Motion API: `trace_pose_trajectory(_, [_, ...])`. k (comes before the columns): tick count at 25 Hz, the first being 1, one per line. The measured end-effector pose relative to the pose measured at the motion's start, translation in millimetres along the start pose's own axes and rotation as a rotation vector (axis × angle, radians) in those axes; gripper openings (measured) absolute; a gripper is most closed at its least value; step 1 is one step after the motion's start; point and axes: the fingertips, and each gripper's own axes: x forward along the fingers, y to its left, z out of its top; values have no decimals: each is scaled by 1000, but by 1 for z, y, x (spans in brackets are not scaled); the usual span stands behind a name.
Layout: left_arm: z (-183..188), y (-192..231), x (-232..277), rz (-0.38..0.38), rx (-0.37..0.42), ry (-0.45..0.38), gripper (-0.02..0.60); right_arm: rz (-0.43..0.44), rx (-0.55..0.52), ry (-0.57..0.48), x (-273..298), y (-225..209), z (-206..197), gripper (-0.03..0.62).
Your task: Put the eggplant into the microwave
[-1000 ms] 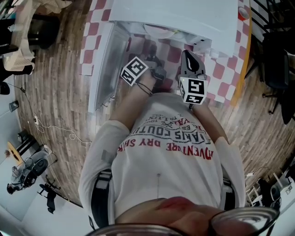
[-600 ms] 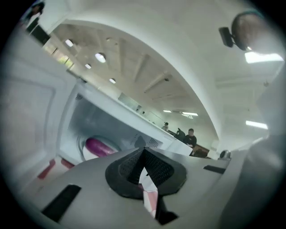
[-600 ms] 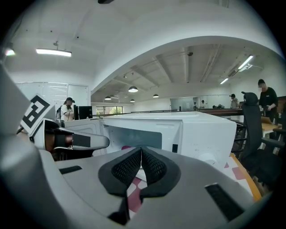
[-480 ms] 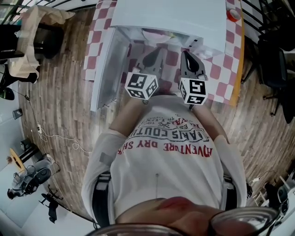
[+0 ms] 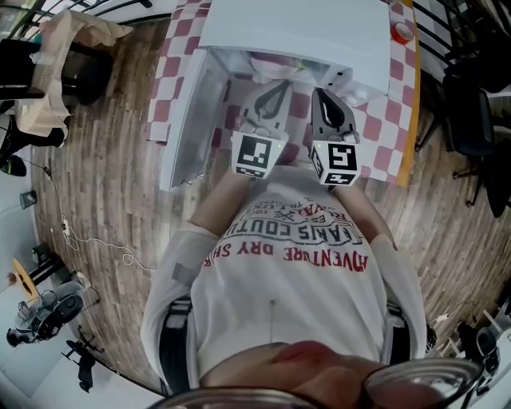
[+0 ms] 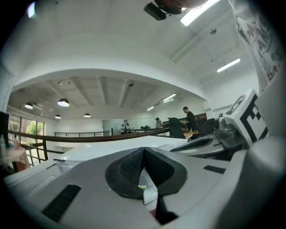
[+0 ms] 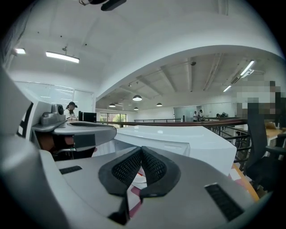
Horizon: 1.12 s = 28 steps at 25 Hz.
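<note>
Far left of the white box-shaped microwave (image 5: 303,24), a beige cloth (image 5: 64,40) hangs over dark furniture on the brown wooden plank floor (image 5: 104,160). The microwave's white door (image 5: 185,120) stands swung open on its left side, reaching out over the edge of the desk (image 5: 383,136), which is covered in a red-and-white checked cloth.

In front of the microwave's open mouth, nearer the door, the grey left gripper (image 5: 279,84) points level into the opening, its cube with black square markers (image 5: 257,153) toward the person in the white printed T-shirt (image 5: 295,272). In the left gripper view its black ribbed fingers (image 6: 129,167) are clenched together with nothing between them, and the microwave's white top (image 6: 111,150) lies just beyond.

Just beside it, also before the opening, the darker right gripper (image 5: 321,92) points the same way, its own marker cube (image 5: 335,160) behind it. Its black fingers (image 7: 127,167) meet at the tips and grasp nothing, with the microwave's body (image 7: 178,138) ahead.

The eggplant cannot be made out in any view; the grippers cover much of the microwave's inside.

Right of the microwave a small round red-topped thing (image 5: 402,32) sits on the desk, and further right is a black chair (image 5: 479,120).
</note>
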Motion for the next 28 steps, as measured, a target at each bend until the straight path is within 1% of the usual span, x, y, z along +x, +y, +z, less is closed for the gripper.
trace_pose_trajectory(1, [1, -1, -1, 3, 15, -3, 25, 10, -1, -12, -1, 3, 3, 26])
trace_pose_trajectory(2, [1, -1, -2, 2, 6, -6, 25, 20, -7, -24, -1, 6, 7, 25])
trace_pose_trajectory(4, [0, 3, -3, 2, -44, -8, 25, 29, -21, -36, -1, 9, 11, 25])
trace_pose_trajectory(6, [-2, 8, -4, 10, -74, -5, 25, 25, -27, -28, 1, 10, 10, 25])
trace_pose_trajectory(14, [-9, 23, -6, 41, -114, 16, 25, 2, -54, 16, 9, 11, 3, 25])
trace_pose_trajectory(23, [-29, 30, -4, 58, -165, 61, 25, 16, -49, 24, 14, 15, -2, 25])
trace_pose_trajectory(28, [-34, 32, -1, 55, -201, 71, 25, 22, -50, 34, 17, 15, -6, 26])
